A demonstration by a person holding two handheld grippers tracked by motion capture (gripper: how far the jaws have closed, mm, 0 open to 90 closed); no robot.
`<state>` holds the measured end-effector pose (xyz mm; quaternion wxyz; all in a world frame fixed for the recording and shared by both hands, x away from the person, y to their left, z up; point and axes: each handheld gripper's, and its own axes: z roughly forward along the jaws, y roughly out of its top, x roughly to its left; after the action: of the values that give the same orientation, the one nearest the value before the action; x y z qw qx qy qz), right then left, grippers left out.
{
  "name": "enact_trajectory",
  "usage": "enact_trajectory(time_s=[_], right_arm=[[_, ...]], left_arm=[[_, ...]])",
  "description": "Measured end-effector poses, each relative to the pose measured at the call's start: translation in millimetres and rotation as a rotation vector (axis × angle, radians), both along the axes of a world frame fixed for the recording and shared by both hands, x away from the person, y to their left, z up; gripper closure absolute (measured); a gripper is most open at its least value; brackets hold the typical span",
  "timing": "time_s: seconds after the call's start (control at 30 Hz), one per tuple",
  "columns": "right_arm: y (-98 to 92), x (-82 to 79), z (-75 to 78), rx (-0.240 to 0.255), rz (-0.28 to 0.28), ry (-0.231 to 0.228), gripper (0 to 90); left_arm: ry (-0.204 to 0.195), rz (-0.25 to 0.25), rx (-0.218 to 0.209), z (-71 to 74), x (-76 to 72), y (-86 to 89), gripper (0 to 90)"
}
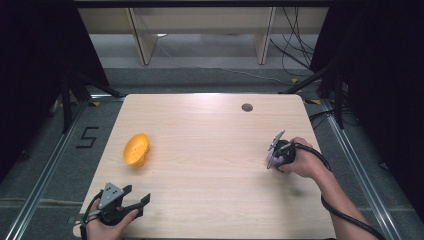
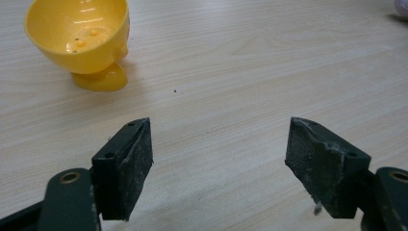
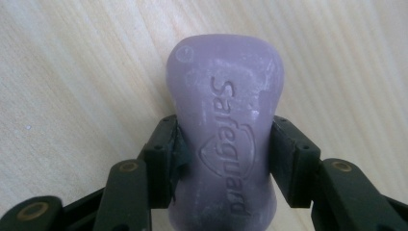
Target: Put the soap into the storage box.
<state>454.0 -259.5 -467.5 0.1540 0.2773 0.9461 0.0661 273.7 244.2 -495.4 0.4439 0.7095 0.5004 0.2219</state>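
A purple bar of soap (image 3: 226, 134) stamped "Safeguard" is clamped at its waist between both jaws of my right gripper (image 3: 223, 159). In the high view that right gripper (image 1: 275, 159) is at the table's right side with the soap (image 1: 274, 160) at its tip, just above the wood. A yellow footed cup (image 1: 136, 149) lies tipped on its side at the left; in the left gripper view the yellow cup (image 2: 82, 41) shows at the upper left, mouth toward me. My left gripper (image 1: 137, 196) is at the near left corner, and the left gripper (image 2: 219, 159) stands open with nothing between its jaws.
The wooden table (image 1: 210, 165) has a small round grommet hole (image 1: 247, 107) near its far edge. Black cables trail from both grippers. Metal rails and dark stands flank the table on the floor.
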Motion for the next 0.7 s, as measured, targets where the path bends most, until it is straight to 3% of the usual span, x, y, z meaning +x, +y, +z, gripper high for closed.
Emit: enact_trajectory(time_s=[0.23,0.37,0.47,0.5,0.7], right_arm=[[0.5,-7.9,4.7,0.016,-0.014,-0.050,50.4],[-0.5,-11.2,7.0,0.028,-0.026,-0.101,50.4],[-0.9,-13.6,9.3,0.031,-0.023,-0.126,50.4],[-1.3,-15.3,11.0,0.023,-0.013,-0.158,50.4],[1.2,-21.3,15.7,0.029,-0.003,-0.197,50.4]], left_arm=[[0.006,0.004,0.008,0.2,0.0,0.3,24.0],[0.006,0.004,0.006,0.1,0.0,0.3,24.0],[0.007,0.003,0.007,0.1,0.1,0.3,24.0],[0.006,0.002,0.007,0.2,0.2,0.2,24.2],[0.006,0.004,0.005,0.7,-0.5,0.1,24.7]])
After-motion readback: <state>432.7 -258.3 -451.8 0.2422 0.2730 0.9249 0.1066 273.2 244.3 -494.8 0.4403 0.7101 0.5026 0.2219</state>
